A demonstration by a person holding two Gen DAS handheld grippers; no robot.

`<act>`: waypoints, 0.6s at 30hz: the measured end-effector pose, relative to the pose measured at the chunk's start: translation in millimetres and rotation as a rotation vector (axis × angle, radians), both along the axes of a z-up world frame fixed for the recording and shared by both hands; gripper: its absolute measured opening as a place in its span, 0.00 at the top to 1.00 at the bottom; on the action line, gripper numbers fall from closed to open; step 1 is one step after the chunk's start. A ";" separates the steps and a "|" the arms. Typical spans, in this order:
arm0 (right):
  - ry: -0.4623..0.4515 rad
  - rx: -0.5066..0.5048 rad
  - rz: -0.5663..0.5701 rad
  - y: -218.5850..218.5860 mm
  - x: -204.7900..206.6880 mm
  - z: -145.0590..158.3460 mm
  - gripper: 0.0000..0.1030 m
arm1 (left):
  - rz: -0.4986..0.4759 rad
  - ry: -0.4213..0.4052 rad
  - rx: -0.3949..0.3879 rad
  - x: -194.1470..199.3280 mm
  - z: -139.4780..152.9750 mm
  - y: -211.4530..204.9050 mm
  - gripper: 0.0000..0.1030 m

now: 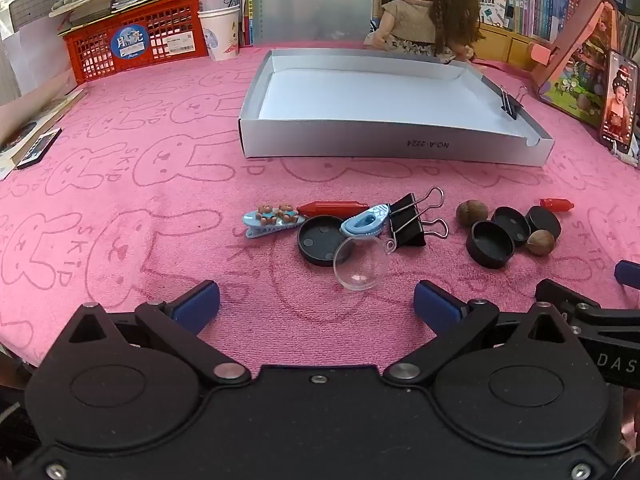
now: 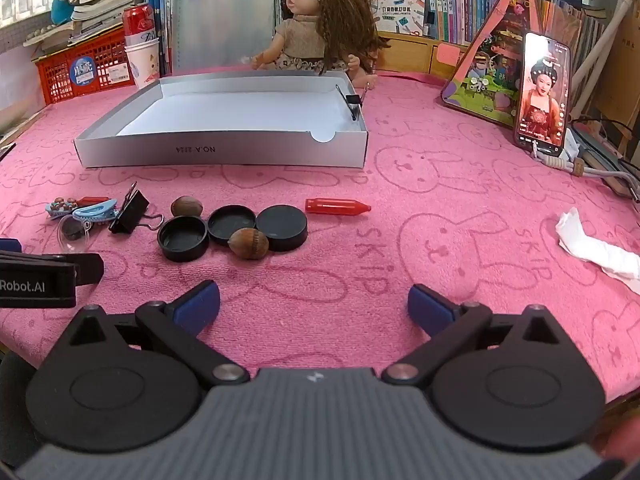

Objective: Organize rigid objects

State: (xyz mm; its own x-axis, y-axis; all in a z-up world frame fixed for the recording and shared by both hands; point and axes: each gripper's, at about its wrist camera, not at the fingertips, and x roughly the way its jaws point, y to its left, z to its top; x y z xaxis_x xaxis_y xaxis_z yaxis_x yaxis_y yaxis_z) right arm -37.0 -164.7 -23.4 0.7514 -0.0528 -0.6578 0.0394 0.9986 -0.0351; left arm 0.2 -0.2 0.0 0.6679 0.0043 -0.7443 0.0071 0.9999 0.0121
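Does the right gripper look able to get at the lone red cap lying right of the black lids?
Probably yes. The right gripper is open and empty, and the red cap lies alone on bare pink cloth ahead of it, apart from the black lids and the nut.

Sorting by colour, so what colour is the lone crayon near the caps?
Red crayon; clearest in the right wrist view.

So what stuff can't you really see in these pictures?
- Label on the box: small and upside down in both views.
- Right gripper in the left wrist view: cut off by the frame edge.
- Round black cap in the right wrist view: behind the clear dome.
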 end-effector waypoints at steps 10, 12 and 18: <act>0.043 0.001 -0.013 0.5 3.5 2.2 0.00 | 0.010 0.014 -0.007 1.0 -2.1 -1.6 0.00; 0.053 0.000 -0.022 1.6 6.1 3.0 0.00 | 0.013 0.020 -0.010 0.2 -4.3 -0.7 0.00; 0.052 -0.004 -0.021 2.2 4.9 2.3 0.00 | 0.012 0.030 -0.012 1.6 -1.8 1.7 0.00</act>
